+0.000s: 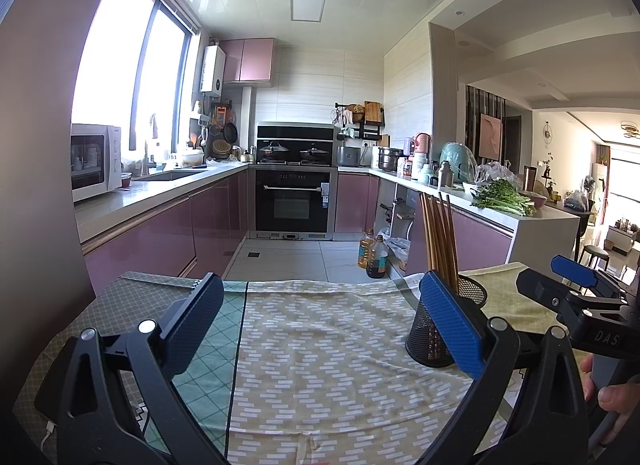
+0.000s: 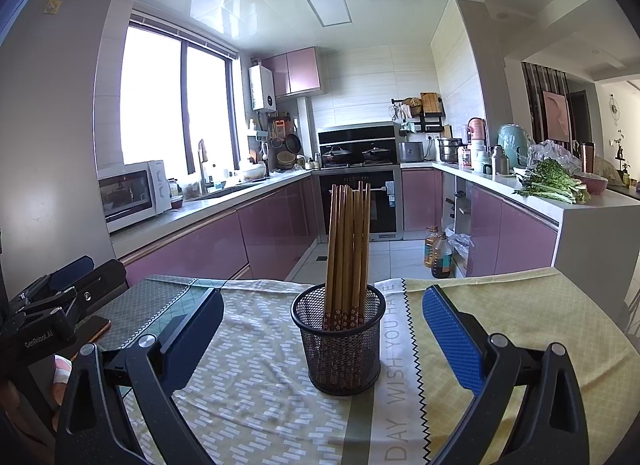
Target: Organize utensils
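A black mesh holder (image 2: 339, 341) stands upright on the cloth-covered table (image 2: 256, 405), with several wooden chopsticks (image 2: 347, 253) standing in it. My right gripper (image 2: 322, 329) is open and empty, its jaws spread to either side of the holder, just short of it. In the left wrist view the holder (image 1: 434, 341) sits partly behind my right finger, chopsticks (image 1: 438, 237) sticking up. My left gripper (image 1: 320, 317) is open and empty over bare cloth, left of the holder. The right gripper (image 1: 576, 285) shows at the right edge.
A phone (image 2: 94, 327) lies at the table's left edge under the left gripper (image 2: 48, 305). Beyond the table's far edge is kitchen floor with oil bottles (image 2: 438, 253). Pink-fronted counters line both sides; greens (image 2: 554, 183) lie on the right counter.
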Motion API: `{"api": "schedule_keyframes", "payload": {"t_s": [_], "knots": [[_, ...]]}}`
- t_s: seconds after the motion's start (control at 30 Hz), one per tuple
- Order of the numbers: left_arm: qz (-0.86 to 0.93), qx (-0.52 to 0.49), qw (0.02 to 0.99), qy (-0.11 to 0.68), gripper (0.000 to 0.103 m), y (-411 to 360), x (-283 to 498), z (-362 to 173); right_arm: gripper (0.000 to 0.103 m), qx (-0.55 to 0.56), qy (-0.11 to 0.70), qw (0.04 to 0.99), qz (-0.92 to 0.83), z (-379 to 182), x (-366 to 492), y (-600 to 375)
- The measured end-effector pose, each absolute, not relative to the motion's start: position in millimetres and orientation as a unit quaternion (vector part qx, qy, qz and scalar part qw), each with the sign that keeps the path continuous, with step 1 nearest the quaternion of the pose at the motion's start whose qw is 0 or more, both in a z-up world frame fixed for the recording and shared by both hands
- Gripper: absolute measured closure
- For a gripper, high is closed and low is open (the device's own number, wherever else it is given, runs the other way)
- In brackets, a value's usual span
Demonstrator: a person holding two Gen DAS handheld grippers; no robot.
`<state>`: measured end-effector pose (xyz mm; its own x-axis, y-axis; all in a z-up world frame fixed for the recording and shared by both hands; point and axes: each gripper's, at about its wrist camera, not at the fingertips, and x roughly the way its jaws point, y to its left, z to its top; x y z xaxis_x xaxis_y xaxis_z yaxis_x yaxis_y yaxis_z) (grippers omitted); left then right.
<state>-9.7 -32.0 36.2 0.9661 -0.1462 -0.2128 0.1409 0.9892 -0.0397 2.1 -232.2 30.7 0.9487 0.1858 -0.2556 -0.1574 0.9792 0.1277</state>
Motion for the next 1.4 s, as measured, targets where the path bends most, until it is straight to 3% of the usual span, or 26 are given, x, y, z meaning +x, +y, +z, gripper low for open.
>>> {"api": "schedule_keyframes", "payload": {"t_s": [1.4], "knots": [[-0.067,-0.008,0.992,0.105,0.006,-35.1,-8.3,35.3,0.007,0.055,0.138,0.985,0.087,30.5,4.6,-230.8]]}}
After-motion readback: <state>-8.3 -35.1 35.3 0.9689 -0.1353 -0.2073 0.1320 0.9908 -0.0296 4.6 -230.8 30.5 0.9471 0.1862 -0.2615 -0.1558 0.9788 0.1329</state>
